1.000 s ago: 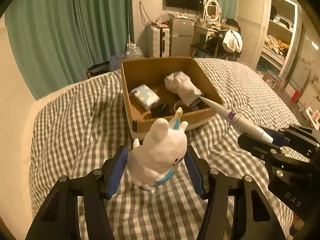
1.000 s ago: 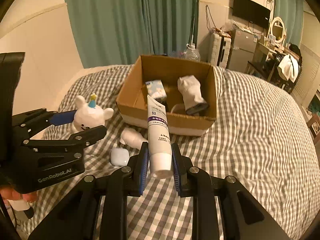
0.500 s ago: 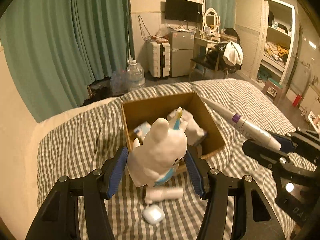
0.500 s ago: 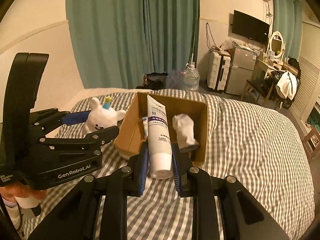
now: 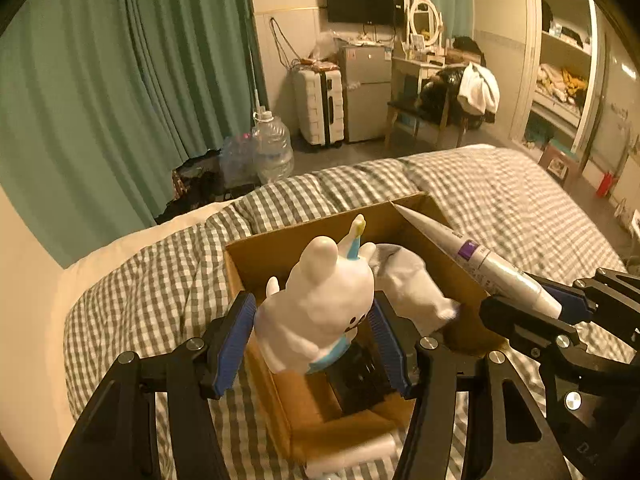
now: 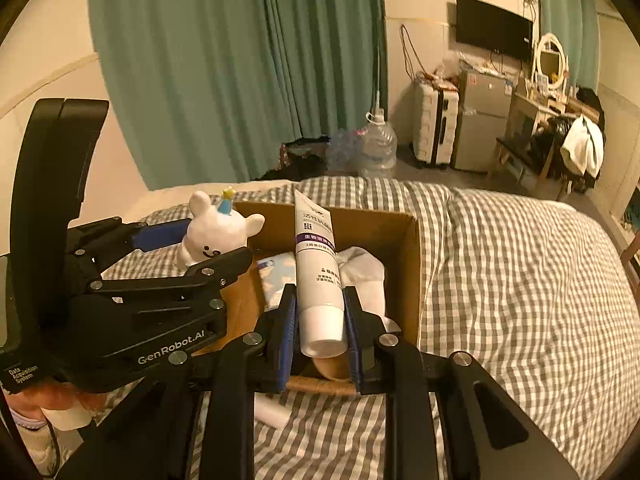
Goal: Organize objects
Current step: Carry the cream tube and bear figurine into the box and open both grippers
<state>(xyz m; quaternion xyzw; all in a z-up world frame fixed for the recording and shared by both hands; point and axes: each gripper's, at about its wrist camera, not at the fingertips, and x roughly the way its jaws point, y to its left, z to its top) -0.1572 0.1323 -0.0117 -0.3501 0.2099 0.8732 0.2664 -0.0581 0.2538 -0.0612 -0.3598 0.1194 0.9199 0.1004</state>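
My left gripper (image 5: pixel 314 340) is shut on a white bunny figure (image 5: pixel 320 304) with a small blue party hat and holds it above the open cardboard box (image 5: pixel 256 252). The bunny also shows in the right wrist view (image 6: pixel 218 232). My right gripper (image 6: pixel 320 320) is shut on a white tube with a purple band (image 6: pixel 318 264), cap end toward me, held over the box (image 6: pixel 412 248). The tube shows in the left wrist view (image 5: pixel 480 264). Inside the box lie white socks (image 6: pixel 364 276), a blue-patterned packet (image 6: pixel 274 276) and a black item (image 5: pixel 360 376).
The box sits on a grey-checked bed (image 6: pixel 520 280). A white cylinder (image 6: pixel 272 414) lies on the bed in front of the box. Green curtains (image 6: pixel 240 60), water jugs (image 6: pixel 376 152), a suitcase and a small fridge stand beyond the bed.
Both grippers have moved forward with their objects, from in front of the box to above it. The small white case on the bed has dropped out of view.
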